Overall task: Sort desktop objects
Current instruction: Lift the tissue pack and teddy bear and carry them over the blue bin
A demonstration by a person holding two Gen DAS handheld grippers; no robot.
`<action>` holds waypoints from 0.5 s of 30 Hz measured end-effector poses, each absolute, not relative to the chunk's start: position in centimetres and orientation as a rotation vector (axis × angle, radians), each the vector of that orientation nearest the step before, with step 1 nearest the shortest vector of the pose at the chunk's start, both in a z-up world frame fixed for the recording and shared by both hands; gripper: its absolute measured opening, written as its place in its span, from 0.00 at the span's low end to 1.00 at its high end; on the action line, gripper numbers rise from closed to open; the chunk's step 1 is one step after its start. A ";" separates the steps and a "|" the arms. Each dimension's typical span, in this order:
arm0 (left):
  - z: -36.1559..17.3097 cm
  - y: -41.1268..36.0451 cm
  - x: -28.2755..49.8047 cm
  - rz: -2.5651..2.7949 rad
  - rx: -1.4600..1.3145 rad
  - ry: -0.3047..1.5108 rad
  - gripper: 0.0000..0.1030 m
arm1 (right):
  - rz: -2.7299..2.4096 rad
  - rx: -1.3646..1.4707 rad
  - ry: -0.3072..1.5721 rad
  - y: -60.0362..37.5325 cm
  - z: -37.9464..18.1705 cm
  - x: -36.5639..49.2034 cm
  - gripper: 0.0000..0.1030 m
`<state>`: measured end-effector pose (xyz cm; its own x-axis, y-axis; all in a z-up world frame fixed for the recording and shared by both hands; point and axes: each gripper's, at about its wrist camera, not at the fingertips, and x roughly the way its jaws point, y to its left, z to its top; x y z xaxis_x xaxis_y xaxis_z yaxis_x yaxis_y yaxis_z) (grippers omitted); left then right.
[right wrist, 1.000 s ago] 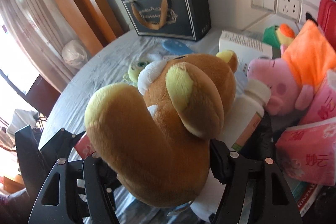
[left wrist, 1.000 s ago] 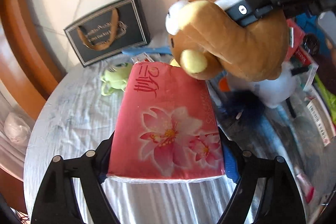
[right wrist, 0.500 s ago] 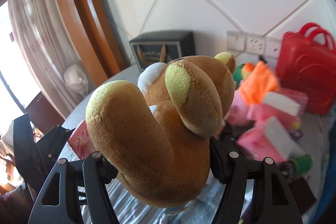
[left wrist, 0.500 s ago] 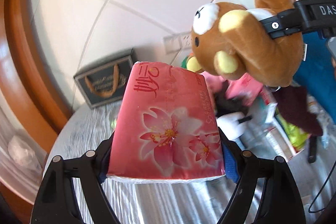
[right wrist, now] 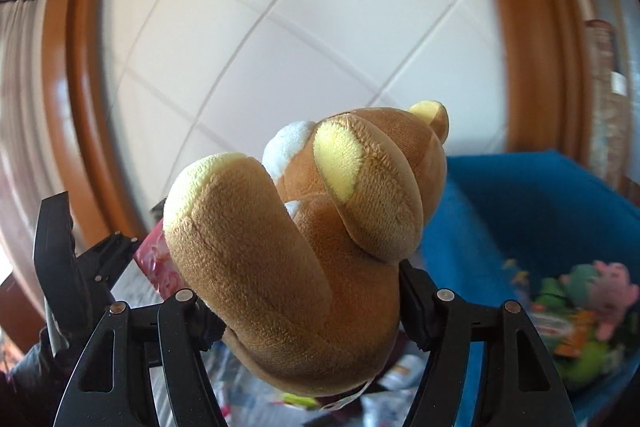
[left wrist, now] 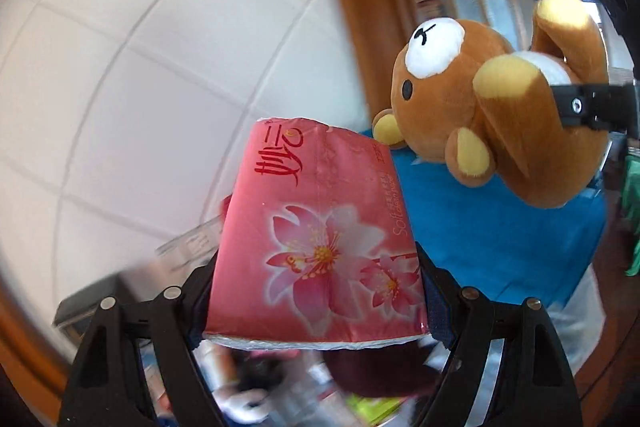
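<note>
- 2 grippers are up in the air, each with something clamped between its fingers, in front of a white tiled wall (left wrist: 140, 75) with a brown wooden frame (right wrist: 80, 107).
- Left gripper (left wrist: 316, 291): its jaws are closed on the sides of a pink tissue pack (left wrist: 316, 251), which sticks out forward and slightly upward from the fingers. The pack carries a pink flower print and red lettering near its far end; a white edge shows at the near end.
- Right gripper (right wrist: 304, 299): its jaws press into the lower body of a brown plush bear (right wrist: 304, 267). From this camera the bear is seen from behind and below, with 1 yellow-soled foot at the near left and a yellow ear at the top.
- In the left wrist view the same bear hangs to the upper right of the tissue pack, apart from it, head toward the left, white muzzle facing up, with 1 black finger of the right gripper across its belly.
- A blue bin (right wrist: 540, 211) sits to the right below the bear; soft toys (right wrist: 588, 291), pink and green, lie blurred inside it.
- Below both grippers the clutter is too smeared to tell apart.
</note>
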<state>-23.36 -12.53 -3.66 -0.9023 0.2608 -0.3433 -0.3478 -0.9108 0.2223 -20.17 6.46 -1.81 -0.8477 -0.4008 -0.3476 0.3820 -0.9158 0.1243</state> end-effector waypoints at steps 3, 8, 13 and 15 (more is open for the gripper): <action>-2.0 -7.3 -24.8 2.705 -0.415 0.378 0.80 | -2.761 0.503 -0.114 12.2 -0.3 -19.8 0.67; 0.1 2.1 -27.5 2.623 -0.348 0.410 0.80 | -2.854 0.515 -0.100 19.6 1.1 -21.4 0.67; 1.3 9.7 -30.9 2.620 -0.337 0.474 0.82 | -2.916 0.544 -0.122 26.2 1.7 -24.8 0.69; 1.8 11.9 -32.4 2.643 -0.337 0.487 0.83 | -2.950 0.572 -0.146 28.5 2.1 -26.9 0.76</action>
